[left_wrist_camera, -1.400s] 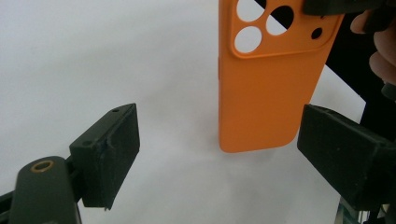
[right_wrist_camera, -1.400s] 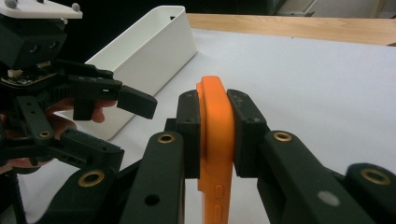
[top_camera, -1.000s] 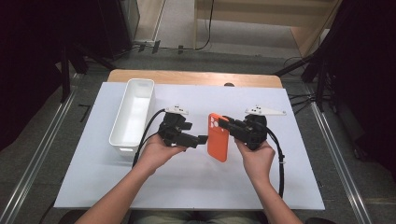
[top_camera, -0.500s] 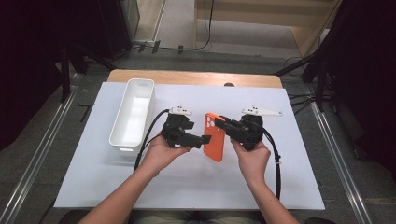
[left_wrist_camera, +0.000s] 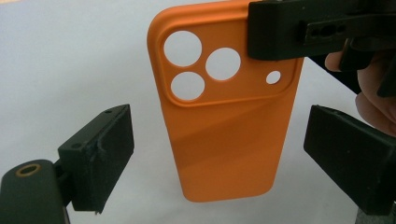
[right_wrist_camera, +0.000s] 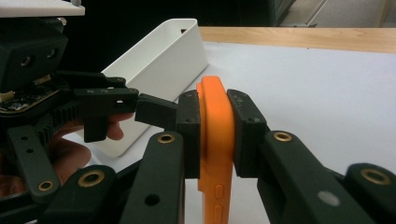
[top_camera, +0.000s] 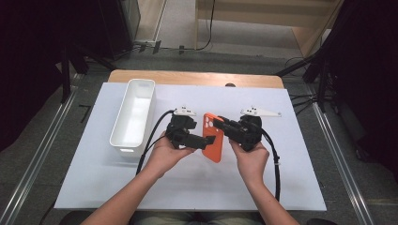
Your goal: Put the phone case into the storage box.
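Jaws of the right gripper (right_wrist_camera: 215, 135) squeeze the orange phone case (right_wrist_camera: 214, 140) between them. The left gripper (left_wrist_camera: 219, 158) has just been opening, its jaws apart on either side of the case without touching it.

Even overhead light falls on the white table sheet (top_camera: 281, 178), leaving the surrounding floor and dark curtains dim. Shadows under the hands stay soft. In the left gripper view, the matte orange plastic phone case (left_wrist_camera: 224, 135) is sharp, while the near black jaws blur slightly.
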